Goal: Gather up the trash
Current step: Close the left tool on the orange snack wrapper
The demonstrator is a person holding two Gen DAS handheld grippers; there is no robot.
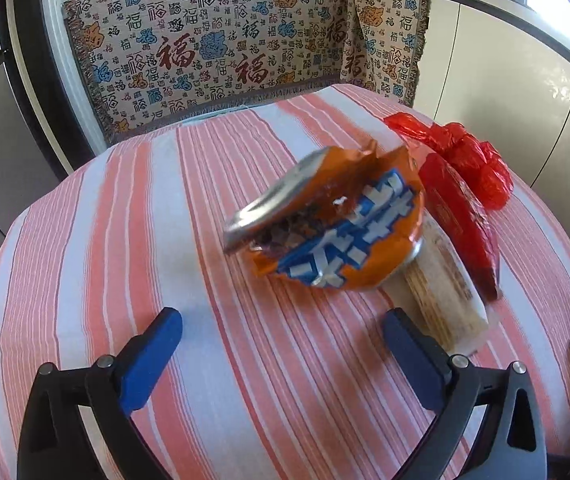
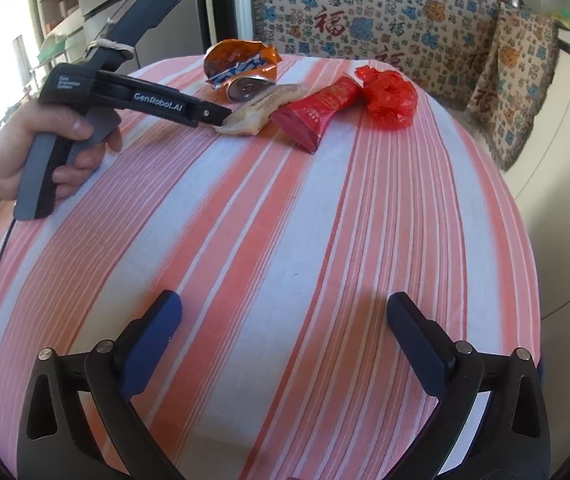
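While both grippers gape empty, a pale wrapper [image 1: 445, 292] (flat) fronts the crushed can [image 1: 325, 224].

The left gripper [image 1: 283, 330] hovered with its blue fingers [image 1: 153, 356] spread wide and nothing between them above the pink-striped tablecloth [image 1: 125, 220]. Just beyond lay a crushed orange can [image 1: 325, 224]. To its right sat a pale wrapper [image 1: 441, 296], a red packet [image 1: 457, 216] and, farthest, a crumpled red bag [image 1: 469, 156].

Orange-and-blue crushed can [image 1: 337, 236], red bag [image 1: 469, 156], pink-and-white striped tablecloth [image 1: 125, 240].
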